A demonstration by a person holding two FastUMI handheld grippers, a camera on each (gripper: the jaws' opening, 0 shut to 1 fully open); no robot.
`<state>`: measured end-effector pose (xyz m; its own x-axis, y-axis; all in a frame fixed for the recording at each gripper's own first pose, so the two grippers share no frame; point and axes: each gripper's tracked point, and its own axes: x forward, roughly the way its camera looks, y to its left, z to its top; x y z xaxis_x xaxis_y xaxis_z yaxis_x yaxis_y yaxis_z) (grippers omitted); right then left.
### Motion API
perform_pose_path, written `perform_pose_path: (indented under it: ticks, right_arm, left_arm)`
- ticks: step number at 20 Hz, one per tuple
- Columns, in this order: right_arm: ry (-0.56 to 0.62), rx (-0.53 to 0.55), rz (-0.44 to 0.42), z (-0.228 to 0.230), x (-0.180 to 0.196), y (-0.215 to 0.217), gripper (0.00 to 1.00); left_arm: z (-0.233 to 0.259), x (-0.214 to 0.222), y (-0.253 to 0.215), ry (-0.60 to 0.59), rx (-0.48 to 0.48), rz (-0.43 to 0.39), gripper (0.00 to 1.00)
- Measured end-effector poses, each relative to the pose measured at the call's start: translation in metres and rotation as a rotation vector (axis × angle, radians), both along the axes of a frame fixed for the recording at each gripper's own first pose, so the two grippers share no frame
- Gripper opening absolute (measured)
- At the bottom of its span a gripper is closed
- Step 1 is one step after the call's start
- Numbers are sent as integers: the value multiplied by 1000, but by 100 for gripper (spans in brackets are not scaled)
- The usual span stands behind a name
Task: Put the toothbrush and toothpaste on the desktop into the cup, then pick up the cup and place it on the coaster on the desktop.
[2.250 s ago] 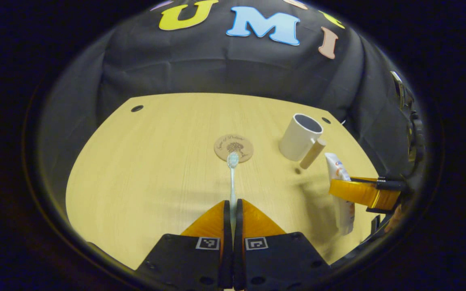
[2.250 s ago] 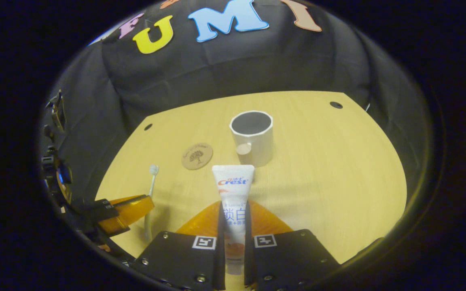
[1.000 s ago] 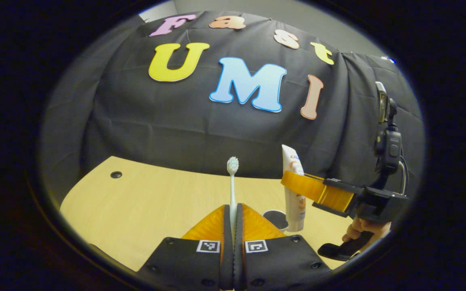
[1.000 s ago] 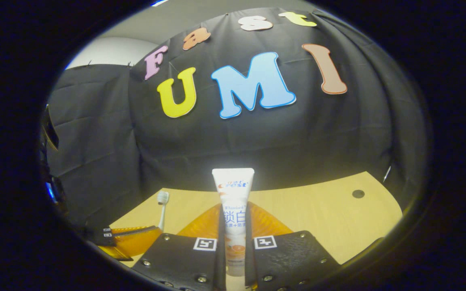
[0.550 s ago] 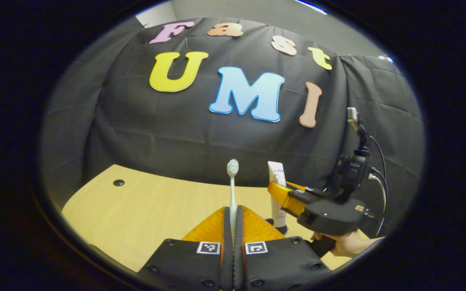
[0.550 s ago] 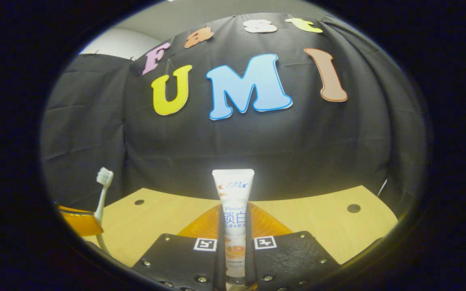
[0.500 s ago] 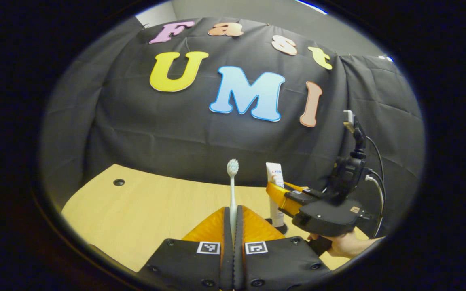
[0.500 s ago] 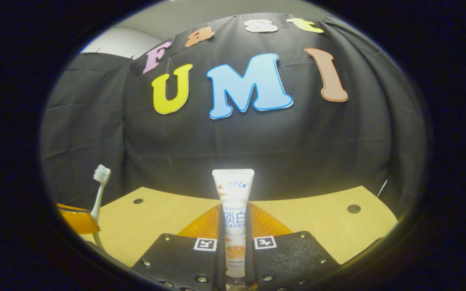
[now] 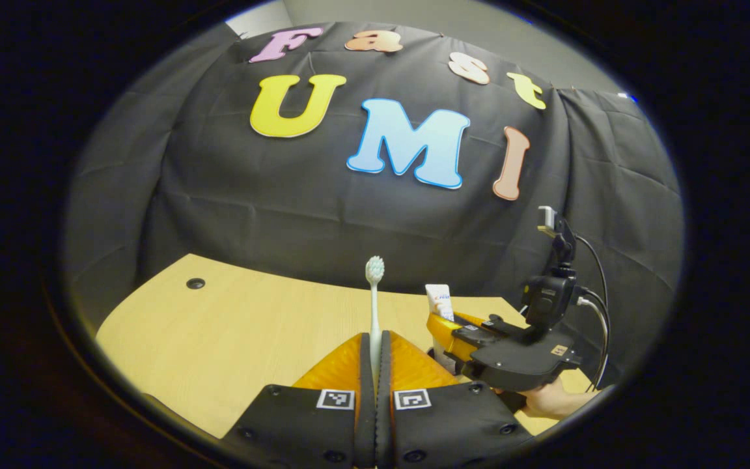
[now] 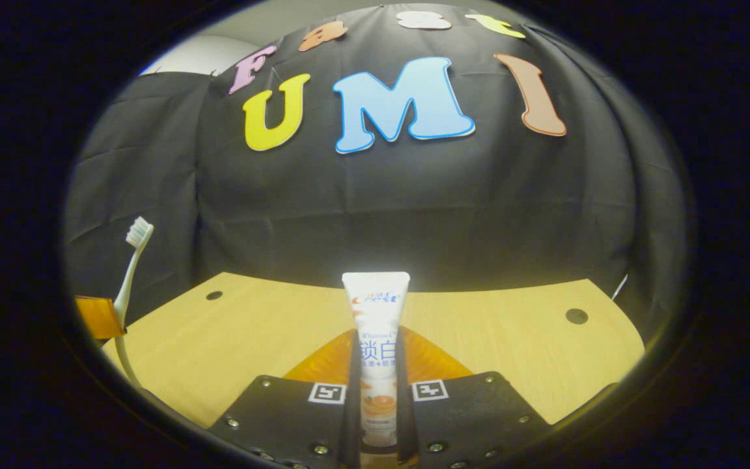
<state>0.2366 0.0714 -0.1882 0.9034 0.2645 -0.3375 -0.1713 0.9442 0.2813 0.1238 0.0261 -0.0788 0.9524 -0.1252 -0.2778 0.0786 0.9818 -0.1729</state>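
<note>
In the left gripper view a white toothbrush [image 9: 374, 296] stands upright, bristles up, with my left gripper [image 9: 375, 340] shut on its handle. To its right, lower and farther off, my right gripper [image 9: 441, 324] holds a white toothpaste tube [image 9: 439, 301] upright, and a hand [image 9: 551, 400] grips that gripper's handle. In the right gripper view the toothpaste tube [image 10: 375, 312] rises between the fingers of my right gripper [image 10: 375, 368], which is shut on it. The toothbrush [image 10: 129, 260] leans at the far left there, held by the left gripper's finger [image 10: 95, 316].
The light wooden desktop [image 9: 238, 326] stretches below both grippers, with round cable holes [image 10: 576, 316] near its back corners. The black cloth wall stands right behind its far edge. A camera mount and cables [image 9: 554, 260] rise from the right gripper.
Both grippers lifted their items off the desktop and tilted up toward the wall. In the last half second the right gripper sank lower with the toothpaste, while the toothbrush stays high.
</note>
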Motion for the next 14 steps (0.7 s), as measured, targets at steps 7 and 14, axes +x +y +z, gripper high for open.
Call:
perform_pose_path:
  ticks: [7,14]
  right_arm:
    - [54,-52,41,-14,-16,3,26]
    - [111,-73,53,-25,-32,6,34]
  left_arm:
    - [-7,1,-5,23,-19,-11,8]
    - [-11,3,-10,30,-24,-32,8]
